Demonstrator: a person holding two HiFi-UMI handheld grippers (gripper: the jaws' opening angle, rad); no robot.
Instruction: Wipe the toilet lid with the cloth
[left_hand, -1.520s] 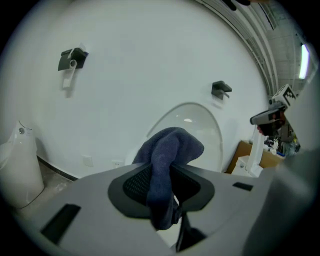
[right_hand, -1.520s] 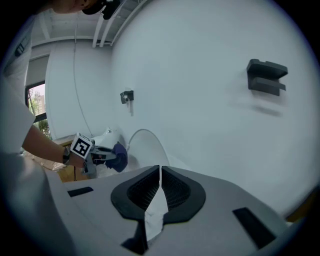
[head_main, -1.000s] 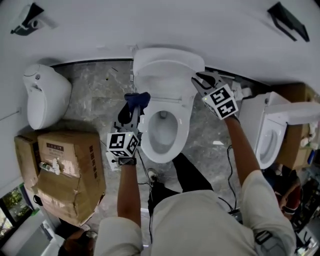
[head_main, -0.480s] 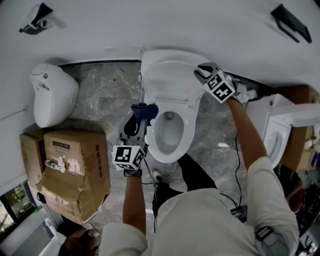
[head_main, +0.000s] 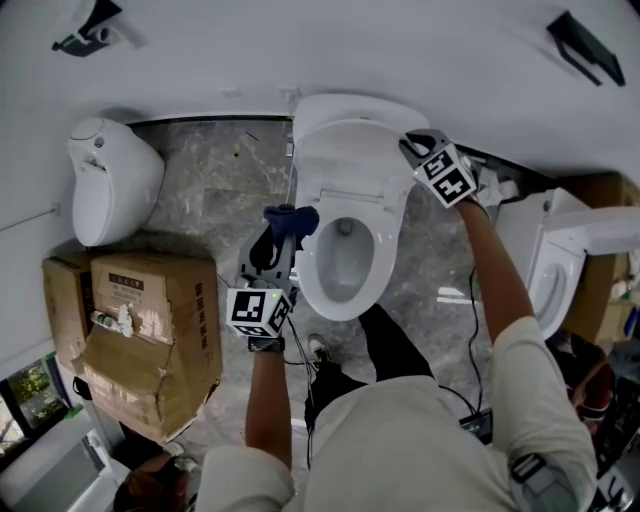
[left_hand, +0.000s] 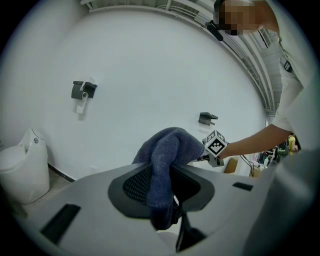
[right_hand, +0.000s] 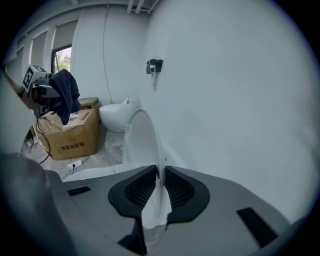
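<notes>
The white toilet lid (head_main: 350, 150) stands raised against the wall above the open bowl (head_main: 345, 270). My right gripper (head_main: 418, 148) sits at the lid's right edge. In the right gripper view the lid (right_hand: 142, 140) runs edge-on between the pads, and the right gripper (right_hand: 159, 187) has just been closing and now pinches that edge. My left gripper (head_main: 280, 232) hovers left of the bowl, shut on a dark blue cloth (head_main: 290, 217). The cloth (left_hand: 165, 152) bunches up over the left gripper (left_hand: 162, 187) and hangs down between its pads.
A second white toilet (head_main: 105, 180) stands on the left, with a torn cardboard box (head_main: 150, 330) in front of it. Another toilet (head_main: 555, 265) and boxes crowd the right. A cable lies on the marble floor (head_main: 210, 190). The white wall is close behind the lid.
The right gripper has settled onto the lid's right edge and its jaws have narrowed on it. The left gripper with the cloth has shifted slightly beside the bowl.
</notes>
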